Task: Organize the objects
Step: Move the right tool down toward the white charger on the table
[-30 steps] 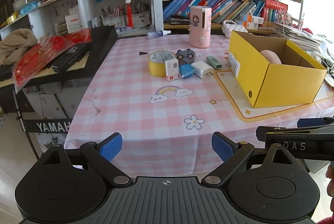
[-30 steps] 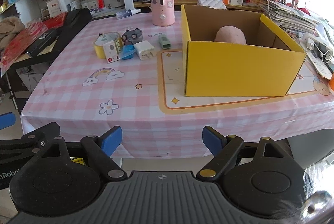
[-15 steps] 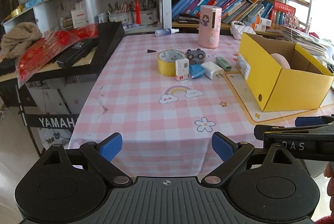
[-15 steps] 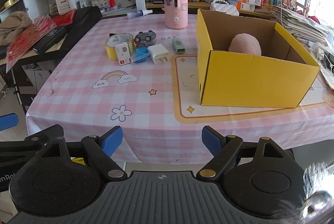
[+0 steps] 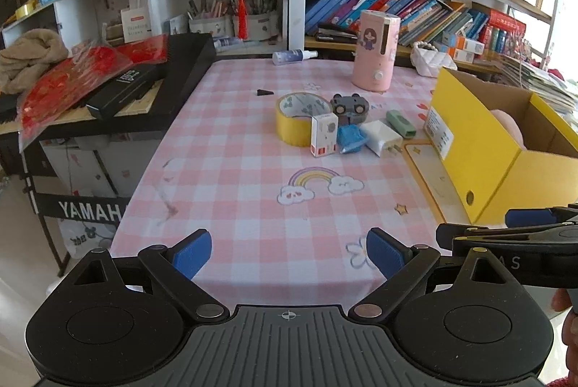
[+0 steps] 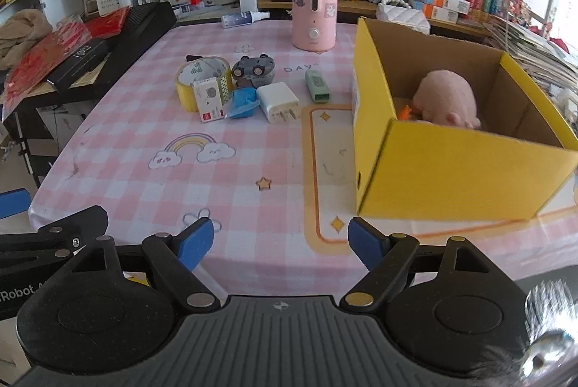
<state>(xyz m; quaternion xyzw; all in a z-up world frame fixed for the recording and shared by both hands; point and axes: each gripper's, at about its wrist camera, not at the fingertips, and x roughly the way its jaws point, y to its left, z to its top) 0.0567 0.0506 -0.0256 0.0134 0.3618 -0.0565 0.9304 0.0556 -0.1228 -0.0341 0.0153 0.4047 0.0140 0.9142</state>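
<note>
Lying beside one yellow box (image 6: 466, 170): six small items (image 6: 278, 101).

Both wrist views face down-forward over near table (image 5: 231, 170) edge.

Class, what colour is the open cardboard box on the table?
Yellow outside, plain brown inside; clearest in the right wrist view.

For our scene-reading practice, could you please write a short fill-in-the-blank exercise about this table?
1. The pink plush toy lies inside the yellow ____.
2. The white charger lies between the blue packet and the ____ eraser-like block.
3. The small red-and-white box leans against the roll of yellow ____.

Missing words: box; green; tape
</note>
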